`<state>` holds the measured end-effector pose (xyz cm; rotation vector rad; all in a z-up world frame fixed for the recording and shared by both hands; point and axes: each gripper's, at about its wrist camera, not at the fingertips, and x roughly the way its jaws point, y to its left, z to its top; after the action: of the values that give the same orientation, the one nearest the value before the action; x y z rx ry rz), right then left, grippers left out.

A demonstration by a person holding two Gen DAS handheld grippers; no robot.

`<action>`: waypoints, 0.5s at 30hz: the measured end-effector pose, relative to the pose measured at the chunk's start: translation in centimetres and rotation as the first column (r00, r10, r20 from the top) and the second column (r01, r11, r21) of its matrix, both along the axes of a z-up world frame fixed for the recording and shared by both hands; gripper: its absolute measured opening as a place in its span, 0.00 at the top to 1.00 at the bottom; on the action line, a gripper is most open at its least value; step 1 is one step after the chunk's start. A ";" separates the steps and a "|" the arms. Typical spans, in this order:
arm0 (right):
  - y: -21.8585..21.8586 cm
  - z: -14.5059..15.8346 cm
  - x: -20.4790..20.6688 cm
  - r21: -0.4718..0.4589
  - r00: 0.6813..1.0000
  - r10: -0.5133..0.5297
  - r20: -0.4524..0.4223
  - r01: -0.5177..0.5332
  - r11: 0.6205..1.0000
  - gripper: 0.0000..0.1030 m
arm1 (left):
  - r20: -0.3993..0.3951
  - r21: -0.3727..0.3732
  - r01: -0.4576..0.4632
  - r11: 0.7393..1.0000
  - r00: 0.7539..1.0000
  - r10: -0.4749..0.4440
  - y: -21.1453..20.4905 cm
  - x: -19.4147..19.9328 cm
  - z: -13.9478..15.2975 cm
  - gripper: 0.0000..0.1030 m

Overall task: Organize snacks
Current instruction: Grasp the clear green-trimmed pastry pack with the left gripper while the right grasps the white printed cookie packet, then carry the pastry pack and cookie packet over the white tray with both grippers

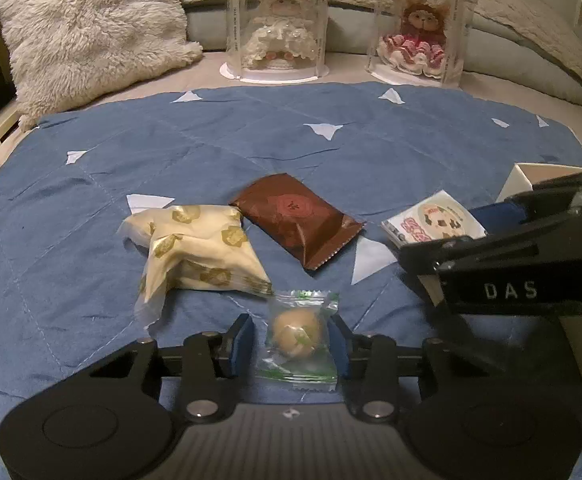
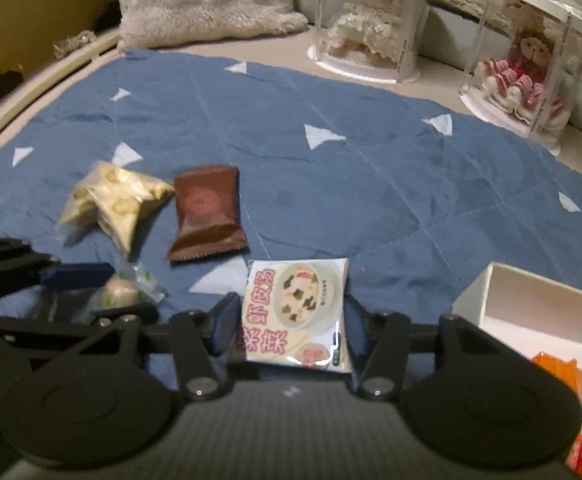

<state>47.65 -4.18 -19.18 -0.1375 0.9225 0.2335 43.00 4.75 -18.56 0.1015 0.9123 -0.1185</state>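
My left gripper (image 1: 291, 340) is shut on a small clear green-trimmed packet with a round snack (image 1: 297, 334), just above the blue quilt. It also shows in the right wrist view (image 2: 121, 292). My right gripper (image 2: 287, 316) is shut on a white soup packet with pink lettering (image 2: 297, 312), also seen in the left wrist view (image 1: 435, 220). A cream packet with gold flowers (image 1: 199, 248) and a brown packet (image 1: 295, 218) lie on the quilt ahead.
A white box (image 2: 487, 292) at the right holds orange and red packets (image 2: 559, 368). Two clear doll cases (image 1: 277, 20) (image 1: 419, 28) and a fluffy pillow (image 1: 87, 28) stand at the back. The bed's wooden edge (image 2: 31, 84) runs along the left.
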 end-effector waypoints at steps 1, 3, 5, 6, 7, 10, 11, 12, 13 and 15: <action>0.0 0.1 0.0 0.006 1.000 0.000 0.002 0.000 1.000 0.42 | 0.000 -0.003 0.000 1.000 1.000 0.000 0.0 0.0 0.0 0.63; 0.2 0.3 0.0 0.009 1.000 0.002 0.004 -0.002 1.000 0.42 | -0.002 -0.017 -0.011 1.000 1.000 0.011 0.0 0.0 0.1 0.63; 0.3 0.3 0.0 0.007 1.000 0.007 0.005 -0.007 1.000 0.42 | -0.003 -0.028 -0.022 0.999 1.000 0.022 0.0 0.1 0.2 0.64; 0.2 0.3 -0.1 0.008 1.000 0.008 0.005 -0.008 1.000 0.42 | 0.000 -0.033 -0.030 0.999 1.000 0.030 0.0 0.0 0.3 0.64; 0.2 0.3 -0.1 0.011 1.000 0.006 0.006 -0.006 1.000 0.42 | 0.002 -0.038 -0.040 0.998 0.999 0.040 0.1 -0.1 0.4 0.64; -0.2 0.6 -0.5 0.025 1.000 -0.003 0.008 0.002 1.000 0.42 | 0.012 -0.043 -0.064 0.997 0.998 0.065 0.1 -0.5 1.1 0.65; -0.4 0.8 -0.7 0.029 1.000 -0.004 0.010 0.004 1.000 0.42 | 0.018 -0.048 -0.070 0.996 0.997 0.071 0.2 -0.6 1.4 0.65; -0.5 1.0 -1.1 0.029 1.000 -0.004 0.015 0.003 1.000 0.42 | 0.025 -0.055 -0.080 0.995 0.996 0.082 0.2 -0.7 1.9 0.65; -0.7 1.3 -1.3 0.026 1.000 -0.002 0.019 0.002 1.000 0.42 | 0.031 -0.063 -0.090 0.994 0.995 0.092 0.2 -0.8 2.3 0.65; -0.9 2.0 -1.9 0.027 0.999 -0.001 0.032 0.000 1.000 0.42 | 0.046 -0.075 -0.105 0.992 0.993 0.108 0.1 -1.1 3.3 0.65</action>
<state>45.76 -5.12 -17.15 -0.1156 0.8870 0.2422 41.85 4.88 -15.31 -0.0115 0.8610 -0.0492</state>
